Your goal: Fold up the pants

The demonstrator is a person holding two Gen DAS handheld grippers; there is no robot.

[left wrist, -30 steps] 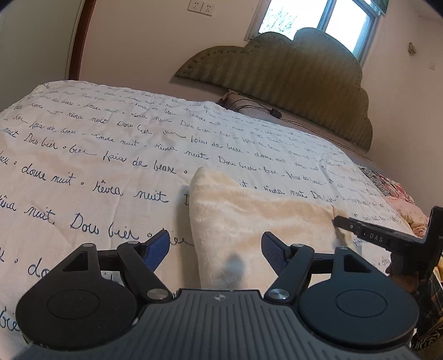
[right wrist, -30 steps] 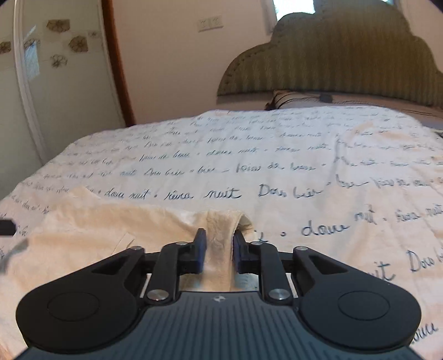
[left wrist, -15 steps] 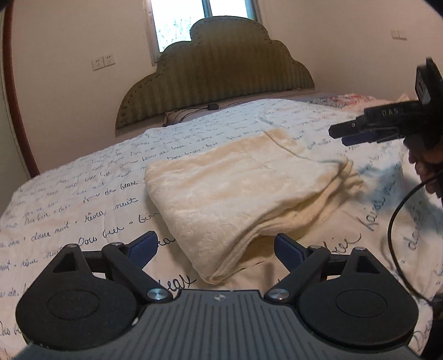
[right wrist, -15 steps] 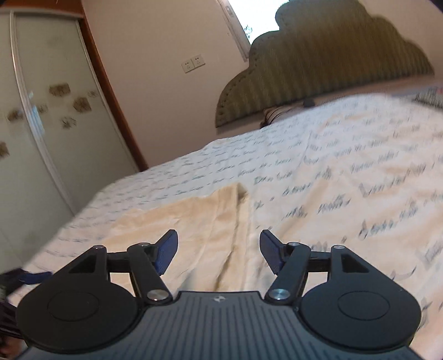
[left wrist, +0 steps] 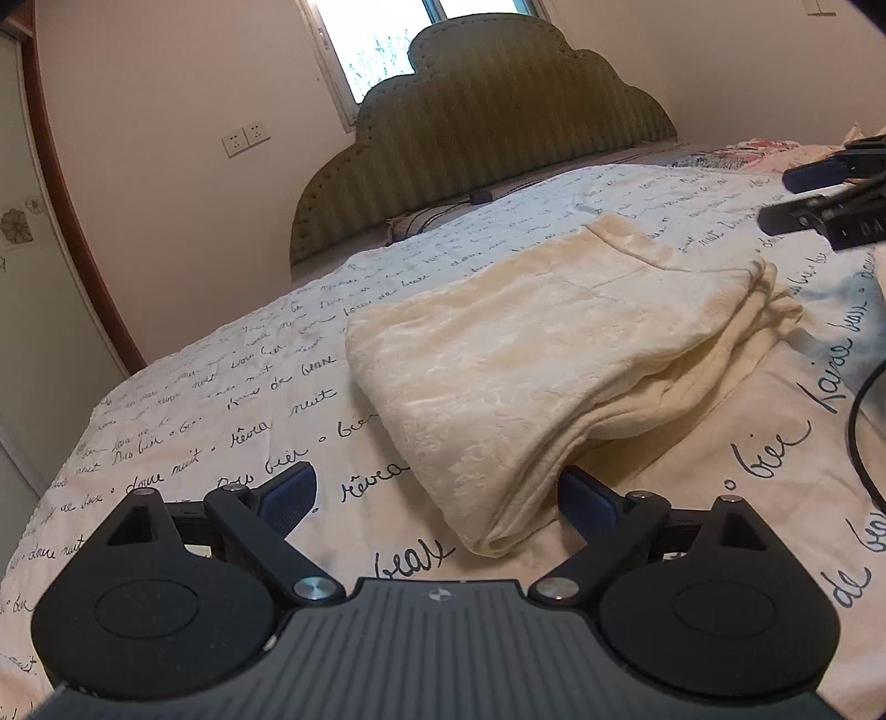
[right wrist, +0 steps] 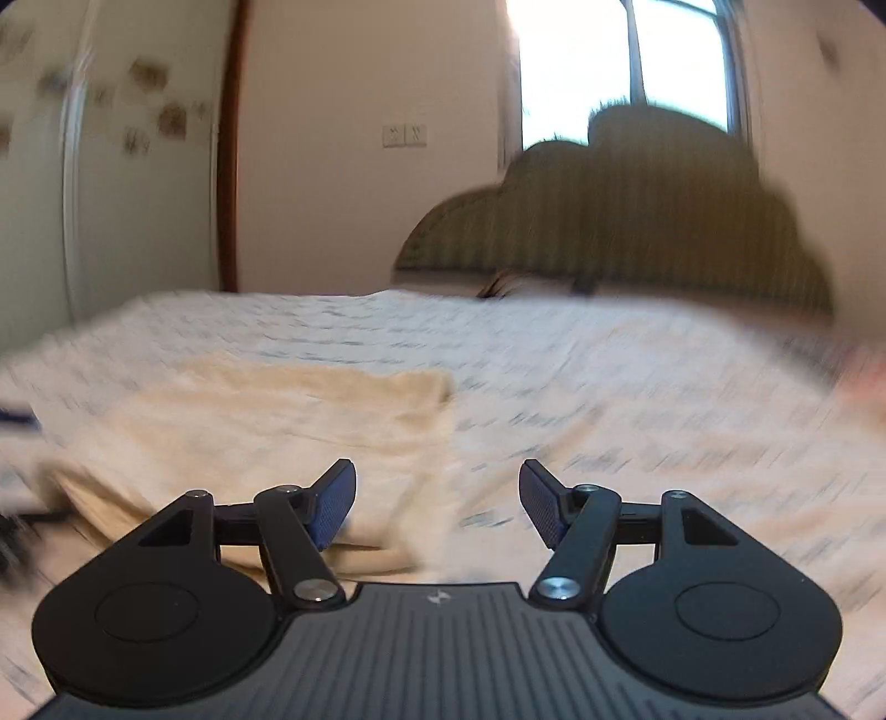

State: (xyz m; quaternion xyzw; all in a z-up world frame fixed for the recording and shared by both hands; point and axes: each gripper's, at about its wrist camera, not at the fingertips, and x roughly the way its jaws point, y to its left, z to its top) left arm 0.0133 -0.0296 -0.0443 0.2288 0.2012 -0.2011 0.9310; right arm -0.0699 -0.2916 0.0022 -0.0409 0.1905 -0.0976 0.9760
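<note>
Pants (left wrist: 554,354): cream, fleecy, lying folded in a thick rectangular stack on the bedspread; the layered fold edges are showing at the near right side, and one corner is reaching toward the left gripper. In the right wrist view the pants (right wrist: 288,421) are sitting left of centre, blurred.
Bedspread (left wrist: 221,399): white with dark handwritten script, covering the bed and lying under the pants.
Left gripper (left wrist: 437,498): hovering near the closest corner of the pants; jaws are standing spread wide, one blue pad on each side of that corner, gripping nothing. Whether the right pad is touching the cloth cannot be told.
Right gripper (right wrist: 437,498): jaws are standing spread apart and holding nothing, with the near right corner of the pants lying just beyond the left pad; the whole view is smeared by motion. From the left wrist view the right gripper (left wrist: 814,194) is showing at the far right edge, above the bedspread, apart from the pants.
Headboard (left wrist: 498,127): olive, padded, scalloped, standing at the far end of the bed.
Window (left wrist: 387,39): bright, sitting behind the headboard.
Wall sockets (left wrist: 246,137): white, sitting left of the headboard.
Cable (left wrist: 855,432): dark, curving at the right edge.
</note>
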